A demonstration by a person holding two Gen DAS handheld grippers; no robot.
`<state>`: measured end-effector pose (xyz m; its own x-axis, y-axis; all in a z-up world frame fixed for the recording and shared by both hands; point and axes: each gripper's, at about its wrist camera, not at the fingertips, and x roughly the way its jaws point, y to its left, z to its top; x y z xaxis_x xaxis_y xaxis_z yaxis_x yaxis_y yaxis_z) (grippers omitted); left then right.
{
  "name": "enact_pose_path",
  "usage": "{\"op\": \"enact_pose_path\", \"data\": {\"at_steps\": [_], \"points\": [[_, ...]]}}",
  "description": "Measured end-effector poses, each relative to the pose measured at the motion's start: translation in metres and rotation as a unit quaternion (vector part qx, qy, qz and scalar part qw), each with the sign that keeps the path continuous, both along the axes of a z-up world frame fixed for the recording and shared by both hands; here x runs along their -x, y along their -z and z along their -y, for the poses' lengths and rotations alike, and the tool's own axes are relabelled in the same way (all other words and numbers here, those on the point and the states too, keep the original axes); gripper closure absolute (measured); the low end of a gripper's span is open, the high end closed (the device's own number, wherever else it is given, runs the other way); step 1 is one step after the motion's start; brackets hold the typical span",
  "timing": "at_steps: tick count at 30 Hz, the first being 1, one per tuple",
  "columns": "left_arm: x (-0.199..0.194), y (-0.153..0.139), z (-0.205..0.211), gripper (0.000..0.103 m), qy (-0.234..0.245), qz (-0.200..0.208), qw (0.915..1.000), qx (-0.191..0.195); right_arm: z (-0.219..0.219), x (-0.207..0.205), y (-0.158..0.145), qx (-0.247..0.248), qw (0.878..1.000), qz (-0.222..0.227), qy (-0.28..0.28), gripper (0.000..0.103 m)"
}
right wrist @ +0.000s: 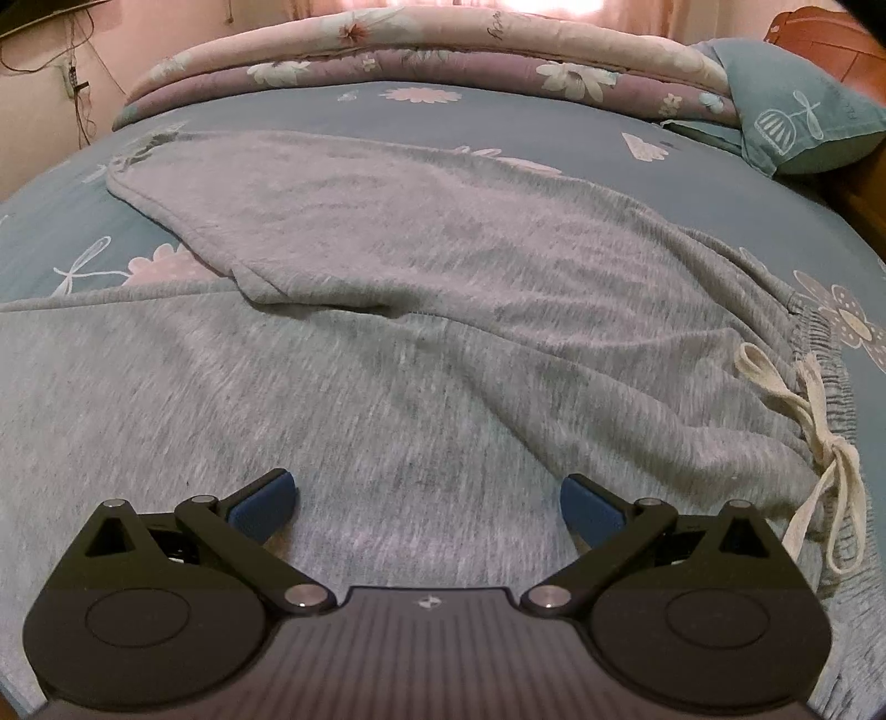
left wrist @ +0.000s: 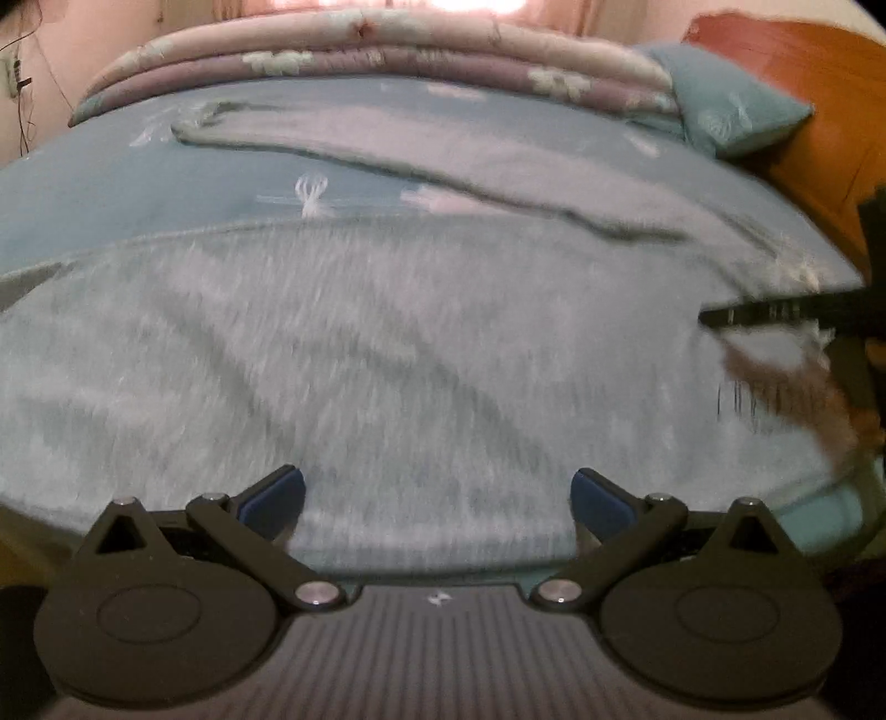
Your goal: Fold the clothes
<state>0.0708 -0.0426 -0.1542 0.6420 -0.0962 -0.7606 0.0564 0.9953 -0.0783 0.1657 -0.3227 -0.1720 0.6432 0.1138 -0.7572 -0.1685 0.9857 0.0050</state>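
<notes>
Grey trousers [right wrist: 421, 288] lie spread across a bed [right wrist: 653, 183] covered with a blue flowered sheet. One leg runs up toward the folded quilt [right wrist: 387, 61] at the far edge of the bed, its hem near the quilt's left end; the other leg stretches off to the left, nearer the cameras. The trousers' gathered waistband [right wrist: 830, 354] sits at the right, with a cream drawstring [right wrist: 814, 421] tied in a bow over it. A teal pillow [right wrist: 797, 105] rests beside the right end of the quilt, against a wooden headboard [right wrist: 814, 39]. The right claw [right wrist: 429, 501] hangs just above the trousers, released, its blue pads [right wrist: 260, 507] wide apart with only flat cloth below them. The left claw [left wrist: 437, 498] is also released over the trousers, nothing gripped; its view is blurred. In that view a dark finger of the other claw shows at the right edge, by the waistband.
</notes>
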Motion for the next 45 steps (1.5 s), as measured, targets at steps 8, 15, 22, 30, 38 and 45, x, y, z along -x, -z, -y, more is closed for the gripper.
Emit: {"op": "enact_pose_path", "data": {"at_steps": [8, 15, 22, 30, 38, 45], "points": [[-0.034, -0.027, -0.049, 0.001, -0.026, 0.071, 0.9970, 0.014, -0.002, 0.000, -0.001, 0.002, 1.000, -0.002, 0.000, 0.000], [-0.048, 0.001, -0.098, 0.001, -0.086, 0.014, 0.9958, 0.029, -0.004, 0.000, -0.002, 0.001, 1.000, -0.007, -0.002, 0.000], [-0.015, -0.010, -0.126, 0.001, -0.105, 0.012, 0.9944, 0.012, 0.009, -0.007, -0.002, 0.004, 1.000, -0.010, -0.020, 0.000], [-0.034, -0.006, -0.176, 0.001, -0.174, 0.001, 0.9845, -0.018, 0.018, -0.012, -0.002, 0.002, 0.999, -0.007, -0.033, 0.000], [-0.017, 0.005, -0.186, 0.001, -0.158, -0.002, 0.9868, -0.034, 0.014, -0.011, -0.001, -0.001, 1.000, -0.010, -0.028, 0.000], [-0.028, -0.005, -0.192, 0.001, -0.148, -0.042, 0.9875, -0.035, 0.013, -0.008, -0.001, 0.000, 1.000, -0.009, -0.030, 0.000]]}}
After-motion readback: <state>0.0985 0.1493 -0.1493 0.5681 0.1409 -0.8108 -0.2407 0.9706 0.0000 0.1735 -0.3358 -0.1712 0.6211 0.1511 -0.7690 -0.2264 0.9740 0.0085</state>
